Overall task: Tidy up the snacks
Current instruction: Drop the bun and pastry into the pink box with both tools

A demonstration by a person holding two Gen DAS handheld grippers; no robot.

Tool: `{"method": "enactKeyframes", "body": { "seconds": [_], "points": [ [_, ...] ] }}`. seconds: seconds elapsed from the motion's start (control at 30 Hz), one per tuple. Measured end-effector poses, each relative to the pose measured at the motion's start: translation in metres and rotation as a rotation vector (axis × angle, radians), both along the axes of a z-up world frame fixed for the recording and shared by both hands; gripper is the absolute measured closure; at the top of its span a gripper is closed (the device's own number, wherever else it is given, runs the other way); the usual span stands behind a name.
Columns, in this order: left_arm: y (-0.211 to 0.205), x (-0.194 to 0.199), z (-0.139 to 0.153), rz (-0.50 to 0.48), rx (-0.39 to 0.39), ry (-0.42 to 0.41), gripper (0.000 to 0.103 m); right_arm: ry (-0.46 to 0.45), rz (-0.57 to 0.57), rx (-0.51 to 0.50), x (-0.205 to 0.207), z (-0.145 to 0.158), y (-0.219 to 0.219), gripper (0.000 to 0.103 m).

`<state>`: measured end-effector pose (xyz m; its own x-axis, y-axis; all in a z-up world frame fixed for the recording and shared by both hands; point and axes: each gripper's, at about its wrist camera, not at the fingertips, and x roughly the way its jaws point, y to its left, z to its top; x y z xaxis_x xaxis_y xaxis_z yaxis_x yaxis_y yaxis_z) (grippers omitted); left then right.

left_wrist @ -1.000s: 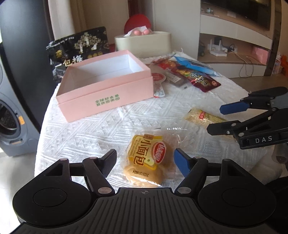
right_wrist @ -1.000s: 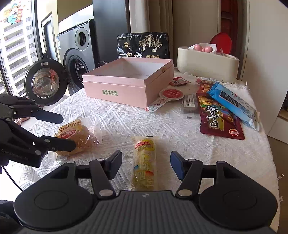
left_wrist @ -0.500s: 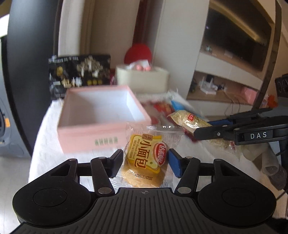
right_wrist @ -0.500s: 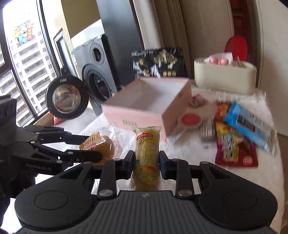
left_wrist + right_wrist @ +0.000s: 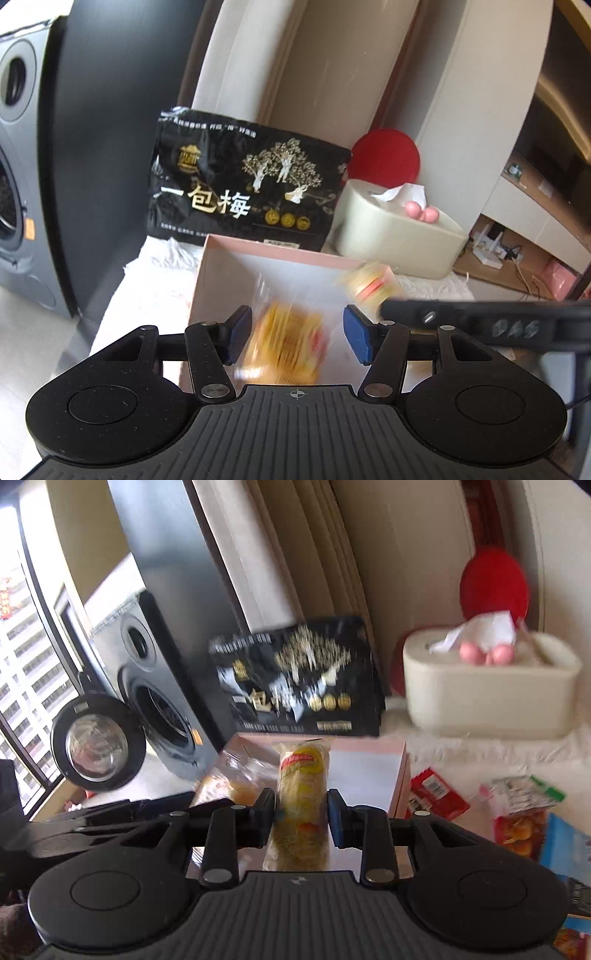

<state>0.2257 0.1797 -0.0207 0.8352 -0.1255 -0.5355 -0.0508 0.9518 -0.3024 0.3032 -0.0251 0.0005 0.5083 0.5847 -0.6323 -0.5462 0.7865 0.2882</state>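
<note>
My left gripper (image 5: pixel 298 334) is shut on a yellow bun packet (image 5: pixel 284 343), which shows blurred between the blue pads. It hangs over the open pink box (image 5: pixel 229 266). My right gripper (image 5: pixel 301 814) holds a long yellow snack packet (image 5: pixel 301 775) upright over the same pink box (image 5: pixel 400 775). Its jaws are opening, but the pads still touch the packet. In the left wrist view the right gripper (image 5: pixel 384 310) reaches in from the right with its packet (image 5: pixel 369 284) at the tip. The right wrist view has the left gripper (image 5: pixel 207 805) at lower left with the bun (image 5: pixel 229 786).
A black plum bag (image 5: pixel 243 192) stands behind the box, with a cream tissue box (image 5: pixel 399 236) to its right. A red packet (image 5: pixel 436 794) and a blue packet (image 5: pixel 565 842) lie on the white cloth right of the box. A washing machine (image 5: pixel 155 701) stands at the left.
Both grippers closed on their packets on the cloth, lifted them and carried them forward over the pink box. The bun now shows blurred between the left pads.
</note>
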Motion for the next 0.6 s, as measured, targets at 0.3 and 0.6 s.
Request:
{"method": "enactKeyframes", "body": {
  "seconds": [0.3,0.6],
  "points": [
    [-0.022,-0.036,0.010,-0.063,-0.018,-0.046,0.043,-0.130,-0.028,-0.021,-0.021,0.012,-0.059,0.041],
    [-0.074,-0.098,-0.016,-0.151,-0.043,0.041,0.043,-0.001,-0.020,-0.076,-0.060,-0.044,-0.109,0.051]
  ]
}}
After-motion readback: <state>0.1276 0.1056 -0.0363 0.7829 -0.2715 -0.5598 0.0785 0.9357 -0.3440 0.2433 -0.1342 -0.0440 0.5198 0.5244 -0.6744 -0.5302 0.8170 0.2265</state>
